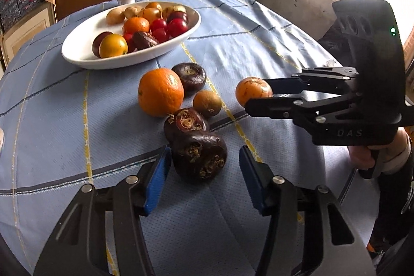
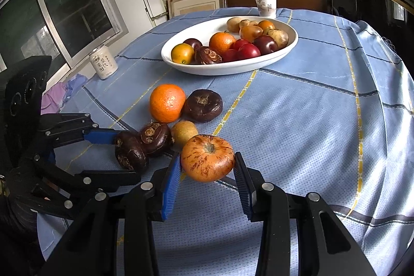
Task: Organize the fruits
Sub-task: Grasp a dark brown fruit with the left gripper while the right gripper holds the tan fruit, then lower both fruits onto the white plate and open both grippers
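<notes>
The blue checked tablecloth (image 1: pixel 258 25) covers everything, and the white oval bowl (image 1: pixel 77 53) sits on it far ahead of both grippers, already heaped with oranges, red plums, brown potato-like fruits and a dark water chestnut.

The left gripper (image 1: pixel 204 162) is spread wide, its blue pads either side of the nearest dark water chestnut (image 1: pixel 200 155); the left pad is right beside the skin, the right one stands clear, so nothing is clamped. A second chestnut (image 1: pixel 185 120) lies touching the first, just beyond the fingertips. Farther ahead and slightly left is the big orange (image 1: pixel 160 92), with a third chestnut (image 1: pixel 190 76) just behind it to the right, and a small brownish-green fruit (image 1: pixel 207 102) in front of that.

The right gripper (image 2: pixel 207 170) has its two pads against the sides of a streaked orange-brown fruit (image 2: pixel 208 158), stem end up, held between the fingertips; whether it is lifted off the cloth I cannot tell. From the left side it shows to the right and ahead, fruit at its tips.

Beyond the bowl stands a paper cup (image 2: pixel 265 4); a white can (image 2: pixel 103 65) stands off to the right gripper's far left, by the window.
</notes>
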`<state>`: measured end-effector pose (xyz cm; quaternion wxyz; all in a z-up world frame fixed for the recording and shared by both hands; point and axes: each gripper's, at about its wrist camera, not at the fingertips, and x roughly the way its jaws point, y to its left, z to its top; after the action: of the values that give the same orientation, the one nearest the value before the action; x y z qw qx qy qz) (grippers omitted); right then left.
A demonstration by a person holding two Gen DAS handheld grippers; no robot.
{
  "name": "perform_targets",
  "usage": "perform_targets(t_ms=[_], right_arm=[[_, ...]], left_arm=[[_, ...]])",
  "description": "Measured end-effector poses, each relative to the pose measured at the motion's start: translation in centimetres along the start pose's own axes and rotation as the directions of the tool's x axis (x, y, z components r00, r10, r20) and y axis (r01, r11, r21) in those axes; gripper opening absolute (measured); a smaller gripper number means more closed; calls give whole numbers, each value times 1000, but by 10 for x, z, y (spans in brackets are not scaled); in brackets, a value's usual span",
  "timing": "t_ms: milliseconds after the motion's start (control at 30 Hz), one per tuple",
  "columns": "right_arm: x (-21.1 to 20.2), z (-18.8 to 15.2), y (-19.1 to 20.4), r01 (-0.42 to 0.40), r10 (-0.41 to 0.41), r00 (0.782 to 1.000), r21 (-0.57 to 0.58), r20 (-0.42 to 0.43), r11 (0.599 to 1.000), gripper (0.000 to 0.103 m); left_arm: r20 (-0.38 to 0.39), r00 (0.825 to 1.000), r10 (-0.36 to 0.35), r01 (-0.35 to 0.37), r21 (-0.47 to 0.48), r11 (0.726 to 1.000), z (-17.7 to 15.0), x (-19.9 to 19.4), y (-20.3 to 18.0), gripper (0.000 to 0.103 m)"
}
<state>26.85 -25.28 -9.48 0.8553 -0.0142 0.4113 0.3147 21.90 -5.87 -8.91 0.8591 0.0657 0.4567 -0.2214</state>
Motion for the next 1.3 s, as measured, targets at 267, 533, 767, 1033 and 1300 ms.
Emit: perform_targets(t_ms=[267,533,767,1033,1300], right_arm=[[0,0,1,2,-2,1000,-3,-3,1000,41],[0,0,1,-4,4,1000,-4,3,1000,41],[-9,5,-3,-40,39,998,14,57,999,41],[-9,56,-2,4,-5,988,11,152,1000,41],[42,116,-20,118,-124,980,49,157,992,41]], left_arm=[[-19,1000,1,-2,-25,1000,1,4,2,41],[23,999,-23,24,-48,999,-1,-7,9,41],[121,990,-79,95,-128,987,8,-34,34,41],[154,987,41,-9,-198,980,65,-44,80,41],[143,973,183,-136,-290,947,133,-3,139,41]])
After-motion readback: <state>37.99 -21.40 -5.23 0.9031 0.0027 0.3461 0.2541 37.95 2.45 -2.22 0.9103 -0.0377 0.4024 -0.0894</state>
